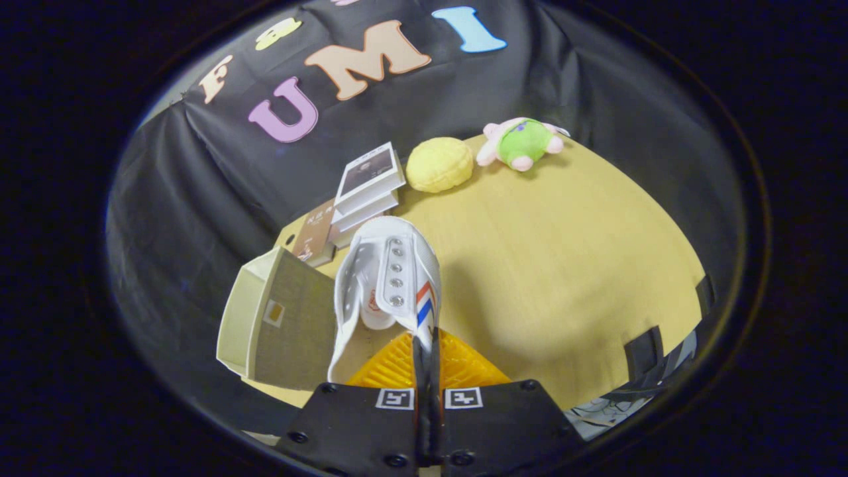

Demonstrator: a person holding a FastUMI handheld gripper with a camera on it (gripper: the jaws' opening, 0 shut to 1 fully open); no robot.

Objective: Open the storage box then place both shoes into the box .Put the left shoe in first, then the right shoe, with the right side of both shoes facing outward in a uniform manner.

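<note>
The gripper (427,344) is clamped tight on a white shoe (387,285), both fingers pinching the side wall of the shoe's opening, right by the red and blue stripes. The shoe hangs out ahead of the fingers, toe pointing away, a row of metal eyelets running along its top, lifted above the tan desk (563,265) and throwing a soft shadow to its right. Just left of the shoe sits the storage box (278,318), pale-sided with a dark textured face and a small label patch; whether it is open is hard to tell from this angle. Beyond the shoe's toe, a stack of books (364,189) lies at the far left of the desk. Further right, a yellow plush ball (438,164), and beside it a green and pink plush toy (523,142) near the far edge.
</note>
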